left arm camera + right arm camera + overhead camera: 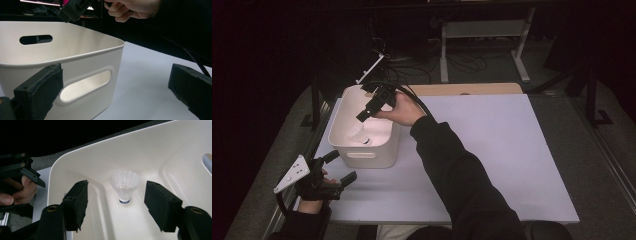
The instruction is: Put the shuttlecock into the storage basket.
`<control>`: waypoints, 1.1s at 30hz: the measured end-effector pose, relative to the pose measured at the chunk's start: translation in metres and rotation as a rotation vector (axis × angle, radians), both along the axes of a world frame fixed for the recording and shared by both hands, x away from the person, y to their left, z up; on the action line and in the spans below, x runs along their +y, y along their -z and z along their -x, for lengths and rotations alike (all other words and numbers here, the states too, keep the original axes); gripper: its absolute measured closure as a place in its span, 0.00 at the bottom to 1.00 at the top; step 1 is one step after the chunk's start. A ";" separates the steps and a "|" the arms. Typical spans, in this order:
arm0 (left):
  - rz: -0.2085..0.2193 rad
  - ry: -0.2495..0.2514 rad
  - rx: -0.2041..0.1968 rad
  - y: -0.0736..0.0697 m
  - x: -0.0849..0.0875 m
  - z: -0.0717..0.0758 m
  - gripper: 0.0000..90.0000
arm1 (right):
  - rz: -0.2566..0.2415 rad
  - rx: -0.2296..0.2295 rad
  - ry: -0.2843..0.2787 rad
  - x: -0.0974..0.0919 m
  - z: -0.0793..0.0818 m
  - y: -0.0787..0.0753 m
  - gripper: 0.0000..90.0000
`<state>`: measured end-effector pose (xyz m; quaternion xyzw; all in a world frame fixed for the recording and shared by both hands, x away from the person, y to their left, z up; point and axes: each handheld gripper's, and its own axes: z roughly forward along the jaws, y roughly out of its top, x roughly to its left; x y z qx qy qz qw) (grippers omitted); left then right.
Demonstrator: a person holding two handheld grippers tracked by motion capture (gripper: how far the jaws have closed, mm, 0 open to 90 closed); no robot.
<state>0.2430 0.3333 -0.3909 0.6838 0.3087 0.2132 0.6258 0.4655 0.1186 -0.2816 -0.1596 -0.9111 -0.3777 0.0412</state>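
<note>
Black pads of my right gripper (116,205) rise closest in the right gripper view, standing apart with nothing pressed between them; the shuttlecock (124,187) lies beyond the gap on the floor of the bin (160,147), free of both pads. From above, that shuttlecock (362,136) is only a pale shape against the white bin (362,159), its feathers hard to make out, and my right gripper (362,116) hangs over the bin's inside, its tips too small there to judge. My left gripper (112,95) is wide open and holds nothing; its view cuts both jaws off at the frame edges and looks at the bin's (82,62) outer wall, which hides the shuttlecock. That view catches my right hand (132,8) at the top edge, cropped. In the high view my left gripper (343,167) rests near the table (512,150) edge, just beside the bin's front wall. Darkness swallows the room behind.
</note>
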 end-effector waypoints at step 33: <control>0.001 -0.005 0.004 0.000 -0.001 0.000 0.00 | -0.094 -0.121 0.115 -0.065 0.021 -0.016 0.00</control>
